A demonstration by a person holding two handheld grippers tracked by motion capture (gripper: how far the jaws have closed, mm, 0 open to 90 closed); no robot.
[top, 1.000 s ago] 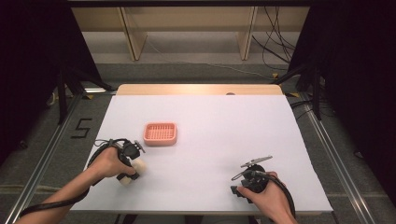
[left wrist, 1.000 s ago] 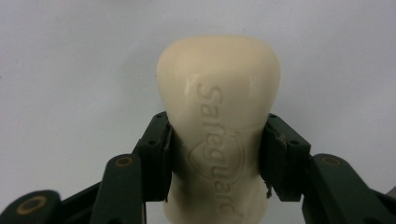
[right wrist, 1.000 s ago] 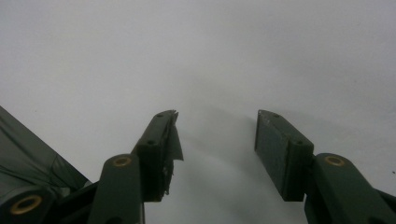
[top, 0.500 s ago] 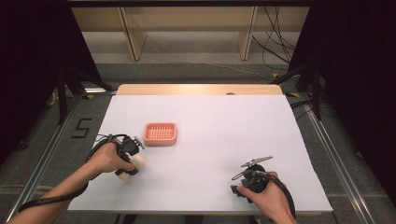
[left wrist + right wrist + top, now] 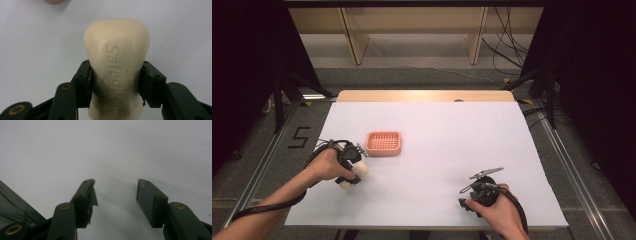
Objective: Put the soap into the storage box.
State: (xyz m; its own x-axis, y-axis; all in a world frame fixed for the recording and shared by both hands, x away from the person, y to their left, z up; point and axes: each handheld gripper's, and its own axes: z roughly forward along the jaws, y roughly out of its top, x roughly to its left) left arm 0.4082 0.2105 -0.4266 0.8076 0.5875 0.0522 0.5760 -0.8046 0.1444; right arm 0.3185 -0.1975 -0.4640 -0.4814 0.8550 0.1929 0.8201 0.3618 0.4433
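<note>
Landmark: the pink soap dish (image 5: 383, 143), resting on the white table (image 5: 452, 130), is taken as reference for every place.
Soap bar (image 5: 117, 62): a cream bar stamped "Safeguard" is held off to the near-left of the dish, just beside it but apart from it; whether it is lifted clear of the table cannot be told.
Left gripper (image 5: 116, 82): the bar is pinched across its narrow waist by the 2 jaws, 1 pad on each side; in the high view this gripper (image 5: 353, 159) is seen just near-left of the dish.
Right gripper (image 5: 116, 200): its jaws are spread with nothing between them, over bare table; in the high view it (image 5: 472, 192) is seen well apart from the dish, to its near-right.
Step in hand: judged to be the carry of the gripped bar toward the dish.
Next move: the bar would need to be brought over the dish's ribbed floor, lowered inside the rim, and only then released.
Caution: the smooth bar may slip if the pinch is eased early.
</note>
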